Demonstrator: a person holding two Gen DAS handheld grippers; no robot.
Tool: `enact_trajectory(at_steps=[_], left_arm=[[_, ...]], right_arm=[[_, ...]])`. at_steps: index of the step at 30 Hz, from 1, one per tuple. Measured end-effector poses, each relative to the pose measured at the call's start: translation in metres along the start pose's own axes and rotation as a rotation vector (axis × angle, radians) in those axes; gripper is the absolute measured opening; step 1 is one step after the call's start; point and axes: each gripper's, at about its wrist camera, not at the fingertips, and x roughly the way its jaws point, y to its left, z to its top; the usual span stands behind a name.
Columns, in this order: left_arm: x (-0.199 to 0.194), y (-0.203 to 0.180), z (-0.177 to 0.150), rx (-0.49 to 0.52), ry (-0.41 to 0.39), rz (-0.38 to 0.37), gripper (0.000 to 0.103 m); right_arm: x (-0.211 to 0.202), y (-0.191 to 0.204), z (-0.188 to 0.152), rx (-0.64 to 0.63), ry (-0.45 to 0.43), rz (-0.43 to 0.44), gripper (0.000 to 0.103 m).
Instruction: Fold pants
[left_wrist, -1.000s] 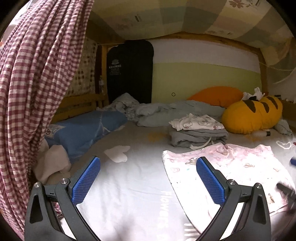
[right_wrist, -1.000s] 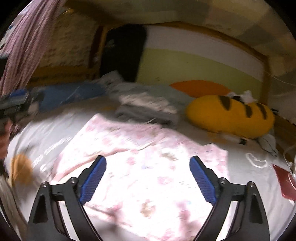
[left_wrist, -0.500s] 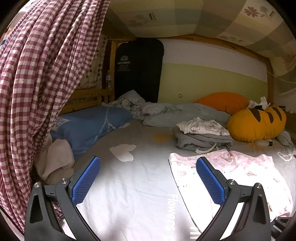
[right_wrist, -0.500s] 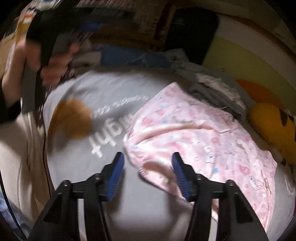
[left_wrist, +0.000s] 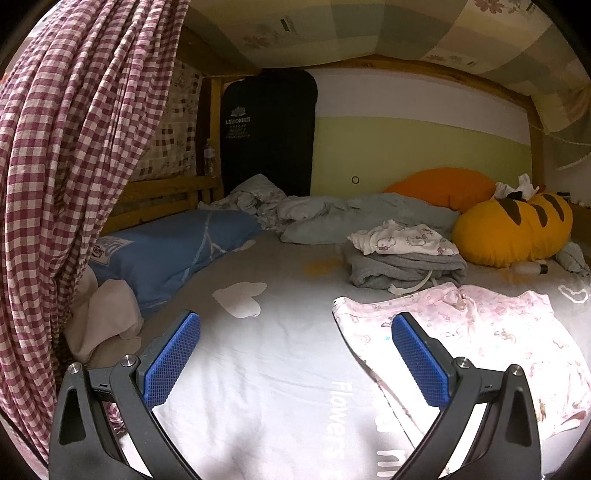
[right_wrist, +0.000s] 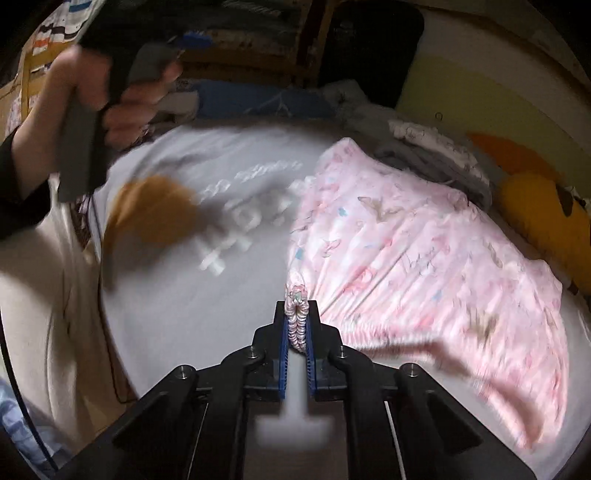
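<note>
Pants (right_wrist: 424, 254), pink and printed, are lying spread on the grey bed sheet (right_wrist: 207, 295), stretching ahead and rightward of the right tool (right_wrist: 296, 325), which is pinching their bunched elastic edge. The left tool (left_wrist: 295, 354) is hovering wide apart above the sheet, pants edge lying beyond its right finger.

Left gripper (left_wrist: 295, 354): jaws spread wide, blue pads (left_wrist: 171, 360) apart, nothing between them, raised above the surface. Left hand (right_wrist: 122, 99) wraps its handle, seen blurred. Right gripper (right_wrist: 296, 325): jaws closed, pinching a bunched pink fabric edge.
</note>
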Motion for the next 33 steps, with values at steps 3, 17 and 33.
enact_trajectory(at_steps=[3,17,33], left_arm=[[0.006,-0.003,-0.001,0.005,0.011,0.001,0.103],[0.137,-0.007,0.024,-0.089,0.218,-0.139,0.101],[0.267,-0.025,-0.012,-0.155,0.556,-0.245,0.065]], right_arm=[[-0.003,-0.004,0.000,0.022,0.013,0.031,0.008],[-0.013,-0.155,0.082,0.363,-0.175,-0.081,0.054],[0.234,-0.358,0.164,0.645,0.210,0.000,0.046]])
